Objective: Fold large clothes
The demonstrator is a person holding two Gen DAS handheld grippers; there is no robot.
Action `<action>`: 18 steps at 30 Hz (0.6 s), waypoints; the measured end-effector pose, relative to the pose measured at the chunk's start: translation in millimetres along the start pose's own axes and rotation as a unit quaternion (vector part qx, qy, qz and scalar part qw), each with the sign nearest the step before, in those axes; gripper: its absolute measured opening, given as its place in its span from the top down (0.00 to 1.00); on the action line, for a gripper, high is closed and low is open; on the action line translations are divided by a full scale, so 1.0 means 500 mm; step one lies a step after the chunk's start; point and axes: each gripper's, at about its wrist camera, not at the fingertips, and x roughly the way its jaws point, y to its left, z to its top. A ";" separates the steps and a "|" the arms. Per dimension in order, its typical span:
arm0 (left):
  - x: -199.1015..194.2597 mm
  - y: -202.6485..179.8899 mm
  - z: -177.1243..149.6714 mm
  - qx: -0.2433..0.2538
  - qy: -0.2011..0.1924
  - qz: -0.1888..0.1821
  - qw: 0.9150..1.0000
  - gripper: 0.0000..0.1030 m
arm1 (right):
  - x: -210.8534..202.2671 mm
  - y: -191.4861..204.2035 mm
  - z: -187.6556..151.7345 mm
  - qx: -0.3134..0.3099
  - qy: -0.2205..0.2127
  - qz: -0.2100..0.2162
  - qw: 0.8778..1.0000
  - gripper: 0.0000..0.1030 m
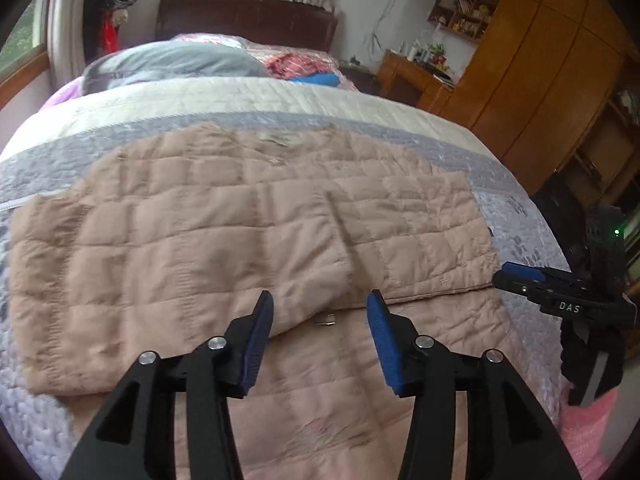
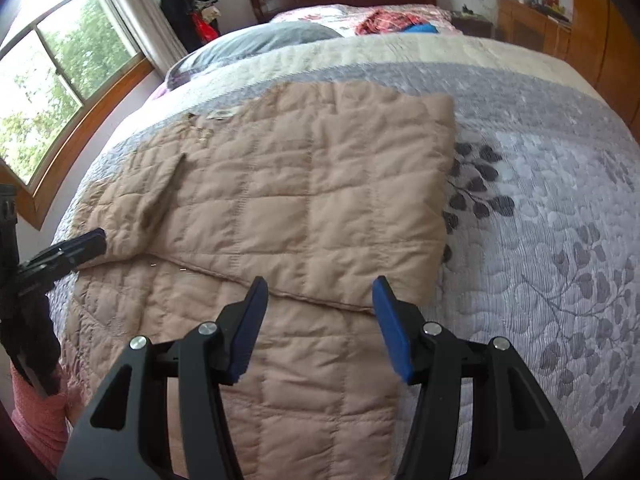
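Grey-and-white quilted bedspread [image 2: 540, 200] with a leaf print covers the bed I am working on, and the tan quilted jacket [image 1: 240, 220] lies flat across its near half. Both sleeves, or side panels, look already turned in over the body: in the left view one flap crosses the middle and ends just ahead of my left gripper [image 1: 320, 308], and in the right view a squared panel lies on top, its near edge running just in front of my right gripper [image 2: 318, 294]. I judge the sides done and the lengthwise fold still to come, since the lower part of the jacket stretches unfolded towards me under both tools.

Both grippers have their blue pads spread wide and hold nothing; they hover over the fabric, the left one near the flap's end, the right one near the panel's near right corner.

Farther off, a grey pillow [image 1: 176, 60] and a heap of red and blue clothes [image 2: 396, 20] sit by the dark headboard [image 1: 244, 16]. A window [image 2: 60, 76] lies to the left, wooden wardrobes [image 1: 540, 60] to the right.
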 end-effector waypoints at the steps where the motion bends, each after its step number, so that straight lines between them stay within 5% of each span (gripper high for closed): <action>1: -0.018 0.025 -0.001 -0.007 -0.004 0.017 1.000 0.52 | -0.003 0.011 0.003 -0.005 0.001 0.002 1.000 0.47; 3: -0.037 0.075 0.004 -0.021 -0.007 0.080 0.997 0.52 | -0.003 0.047 0.017 -0.020 0.014 0.020 1.000 0.47; 6: -0.031 0.149 0.002 -0.034 0.014 0.192 0.981 0.53 | 0.018 0.107 0.042 -0.035 0.044 0.046 0.997 0.47; 10: 0.034 0.207 -0.020 -0.054 0.075 0.178 0.980 0.53 | 0.061 0.191 0.072 -0.054 0.080 0.067 0.993 0.47; 18: 0.052 0.197 -0.029 -0.055 0.068 0.181 0.980 0.53 | 0.131 0.299 0.114 -0.059 0.118 0.084 0.988 0.49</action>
